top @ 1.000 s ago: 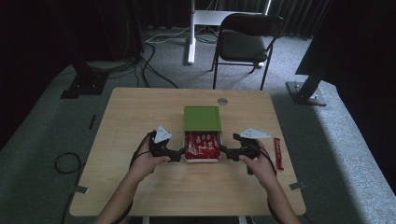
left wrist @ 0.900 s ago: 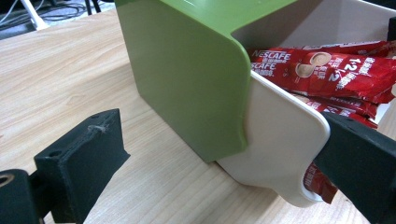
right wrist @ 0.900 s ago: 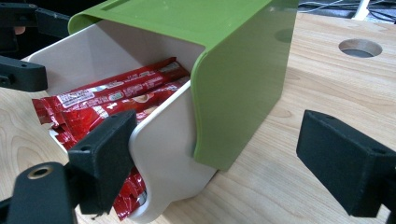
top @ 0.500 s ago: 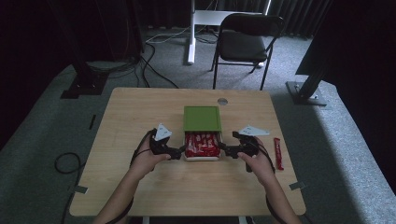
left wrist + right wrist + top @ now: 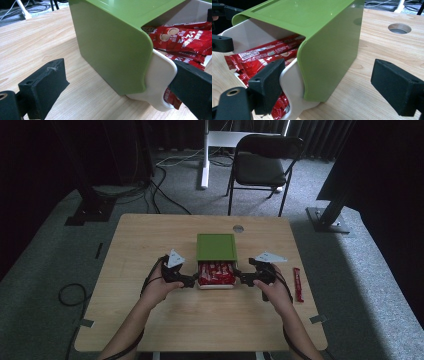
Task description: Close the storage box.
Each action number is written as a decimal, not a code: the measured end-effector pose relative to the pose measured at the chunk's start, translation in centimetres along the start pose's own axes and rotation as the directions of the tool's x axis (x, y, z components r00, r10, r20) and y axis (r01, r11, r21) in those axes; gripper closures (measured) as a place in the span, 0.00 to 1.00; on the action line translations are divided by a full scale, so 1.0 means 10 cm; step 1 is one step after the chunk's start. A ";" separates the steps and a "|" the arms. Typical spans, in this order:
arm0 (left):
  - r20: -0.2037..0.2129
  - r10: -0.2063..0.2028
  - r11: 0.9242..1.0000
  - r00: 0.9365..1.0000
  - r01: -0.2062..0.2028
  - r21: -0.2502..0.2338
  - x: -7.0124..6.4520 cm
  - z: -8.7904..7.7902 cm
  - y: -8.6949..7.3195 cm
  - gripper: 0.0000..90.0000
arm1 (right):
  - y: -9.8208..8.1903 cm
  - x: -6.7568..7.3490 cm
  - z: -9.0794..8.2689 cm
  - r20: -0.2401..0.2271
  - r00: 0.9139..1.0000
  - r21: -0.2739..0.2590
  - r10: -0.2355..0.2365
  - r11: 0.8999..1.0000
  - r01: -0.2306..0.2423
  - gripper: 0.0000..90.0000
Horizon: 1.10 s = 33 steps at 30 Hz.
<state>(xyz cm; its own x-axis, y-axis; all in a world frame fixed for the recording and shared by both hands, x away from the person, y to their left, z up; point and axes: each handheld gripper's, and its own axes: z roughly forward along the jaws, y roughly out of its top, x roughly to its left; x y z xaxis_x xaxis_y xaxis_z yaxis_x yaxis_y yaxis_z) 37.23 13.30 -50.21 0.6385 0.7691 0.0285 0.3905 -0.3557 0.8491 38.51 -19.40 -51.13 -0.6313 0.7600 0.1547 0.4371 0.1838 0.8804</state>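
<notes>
White drawer (image 5: 216,284) of red sachets (image 5: 216,273) projects from its green sleeve (image 5: 216,247) at mid-bench (image 5: 150,240). Left tool (image 5: 191,281) and right tool (image 5: 242,279) flank the drawer's front corners, jaws spread, gripping nothing. One loose sachet (image 5: 298,284) lies well right.

A studio or lab set up for recording. A lone wooden surface (image 5: 150,310) with a cable hole (image 5: 238,228) stands on grey carpet (image 5: 45,270), ringed by black curtains (image 5: 60,150). Loose cables (image 5: 150,195) trail across the floor past dark stand bases (image 5: 327,220), a folding chair (image 5: 260,167) and a white desk leg (image 5: 204,155).
</notes>
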 end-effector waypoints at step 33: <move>-0.051 0.000 1.000 0.999 0.000 0.000 0.09 0.15 0.07 0.04 | 0.07 -0.07 0.15 0.046 0.999 -0.014 0.009 1.000 -0.008 0.14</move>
<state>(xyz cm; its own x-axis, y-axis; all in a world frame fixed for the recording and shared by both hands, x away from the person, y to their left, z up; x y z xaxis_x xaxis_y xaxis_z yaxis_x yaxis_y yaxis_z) 39.07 12.95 -50.38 0.6040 0.7951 0.0547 0.3909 -0.3554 0.8491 40.22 -18.91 -51.30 -0.5971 0.7896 0.1413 0.4332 0.1691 0.8853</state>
